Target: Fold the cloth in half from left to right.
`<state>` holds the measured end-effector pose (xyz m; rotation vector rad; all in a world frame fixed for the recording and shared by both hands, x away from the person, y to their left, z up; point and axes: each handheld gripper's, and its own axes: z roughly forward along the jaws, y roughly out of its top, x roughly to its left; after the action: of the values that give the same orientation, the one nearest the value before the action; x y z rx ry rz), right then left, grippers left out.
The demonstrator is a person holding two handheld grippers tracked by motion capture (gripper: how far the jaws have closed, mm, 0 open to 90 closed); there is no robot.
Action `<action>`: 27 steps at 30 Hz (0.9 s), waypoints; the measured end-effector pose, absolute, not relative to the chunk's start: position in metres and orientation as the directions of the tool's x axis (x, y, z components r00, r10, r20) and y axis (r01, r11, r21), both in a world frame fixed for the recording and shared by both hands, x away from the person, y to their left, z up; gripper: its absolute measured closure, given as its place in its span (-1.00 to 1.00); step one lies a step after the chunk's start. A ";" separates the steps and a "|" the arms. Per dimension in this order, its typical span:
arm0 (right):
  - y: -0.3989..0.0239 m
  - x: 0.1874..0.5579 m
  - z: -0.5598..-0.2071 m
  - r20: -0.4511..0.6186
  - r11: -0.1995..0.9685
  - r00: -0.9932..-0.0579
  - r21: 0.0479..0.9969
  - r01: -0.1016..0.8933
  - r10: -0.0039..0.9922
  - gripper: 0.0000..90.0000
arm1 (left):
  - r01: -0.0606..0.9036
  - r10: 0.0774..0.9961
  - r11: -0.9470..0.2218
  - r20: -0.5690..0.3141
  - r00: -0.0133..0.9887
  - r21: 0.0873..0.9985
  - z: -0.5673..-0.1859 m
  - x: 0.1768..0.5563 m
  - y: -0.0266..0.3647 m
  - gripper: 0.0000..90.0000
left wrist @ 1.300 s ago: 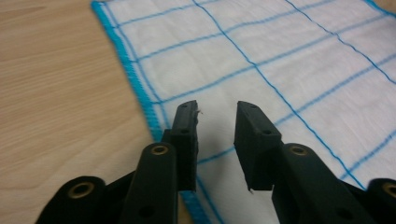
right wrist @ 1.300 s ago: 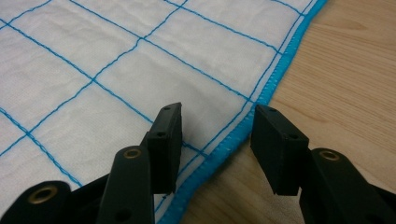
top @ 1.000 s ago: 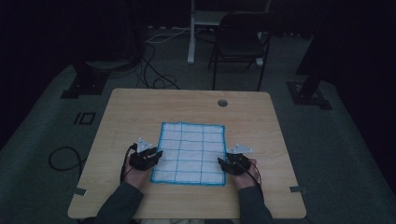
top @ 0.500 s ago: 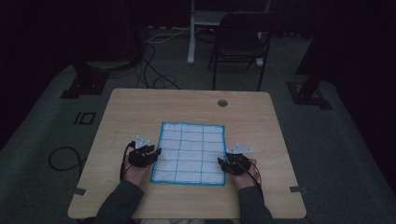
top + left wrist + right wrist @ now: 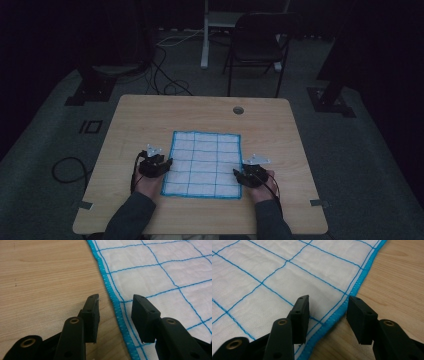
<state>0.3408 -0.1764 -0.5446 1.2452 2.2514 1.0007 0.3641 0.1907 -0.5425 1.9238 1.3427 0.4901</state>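
A white cloth (image 5: 205, 162) with a blue grid and blue hem lies flat in the middle of the wooden table (image 5: 150, 120). My left gripper (image 5: 168, 162) is at the cloth's left edge near the front corner. In the left gripper view its jaws (image 5: 115, 300) straddle the blue hem (image 5: 110, 287) without pressing it; they have just been opening. My right gripper (image 5: 236, 174) is at the cloth's right edge. In the right gripper view it stands open (image 5: 328, 300) over the hem (image 5: 359, 280), one jaw above the cloth (image 5: 274, 272), the other above bare wood.
A round cable hole (image 5: 238, 110) is in the table's far side. Beyond the table stand a dark chair (image 5: 255, 45) and a white post (image 5: 205, 35), with cables (image 5: 165, 80) on the floor. Bare wood surrounds the cloth.
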 end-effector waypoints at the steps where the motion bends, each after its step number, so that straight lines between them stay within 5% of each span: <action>1: -0.176 0.341 -0.545 0.012 0.355 -0.536 0.738 0.574 0.844 0.18 | 0.641 0.919 -0.191 -0.094 0.382 0.743 -0.543 0.364 0.190 0.29; 27: -0.174 0.340 -0.545 0.009 0.354 -0.535 0.740 0.572 0.845 0.21 | 0.620 0.904 -0.243 -0.057 0.424 0.746 -0.544 0.362 0.164 0.27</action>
<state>0.3395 -0.1740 -0.5449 1.2433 2.2468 1.0014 0.3618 0.1636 -0.5436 1.9681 1.2868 0.5102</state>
